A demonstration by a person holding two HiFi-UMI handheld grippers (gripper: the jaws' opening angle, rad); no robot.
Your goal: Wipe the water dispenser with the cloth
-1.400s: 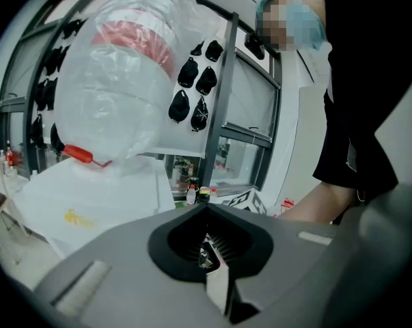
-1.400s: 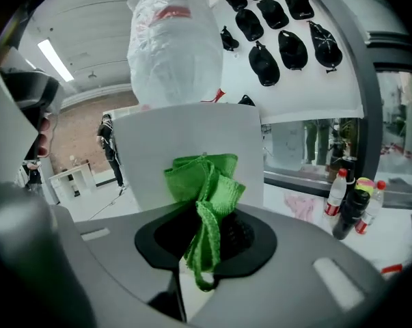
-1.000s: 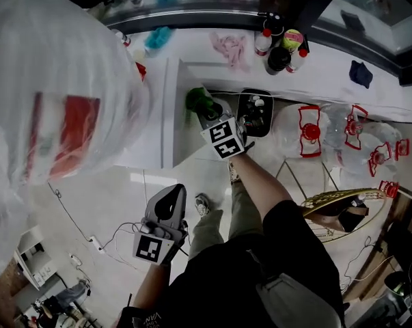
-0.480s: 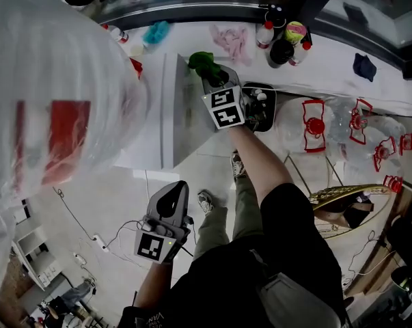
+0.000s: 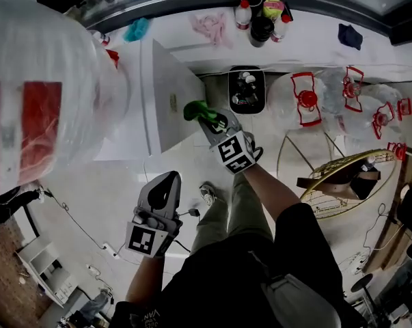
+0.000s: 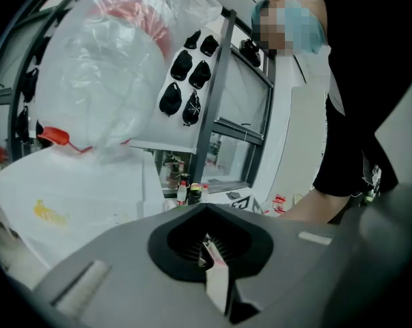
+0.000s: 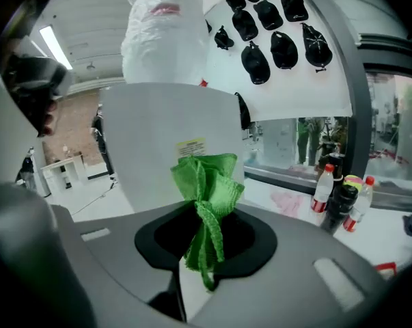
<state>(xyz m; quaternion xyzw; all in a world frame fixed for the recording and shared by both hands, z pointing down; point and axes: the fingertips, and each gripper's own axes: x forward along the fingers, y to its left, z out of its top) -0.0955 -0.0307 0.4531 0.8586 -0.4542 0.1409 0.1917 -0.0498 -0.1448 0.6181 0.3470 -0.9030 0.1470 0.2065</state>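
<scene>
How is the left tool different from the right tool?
The right tool is shut on a green cloth; the left tool is shut on nothing. The right tool is held up close to the white dispenser; the left tool is held back from it, over the floor. Both are grey, and each is held in one of the person's hands.

The right gripper (image 7: 203, 248) has its jaws closed on a bunched green cloth (image 7: 207, 180), whose puffed top fans out above them – a loose tail hangs below. Right behind the cloth rises the white side of the water dispenser (image 7: 151, 135), with a small yellow label (image 7: 190, 147) just over the cloth; whether cloth and panel touch cannot be told. Black caps (image 7: 274, 39) hang on the wall – three bottles (image 7: 342, 200) stand at right
</scene>
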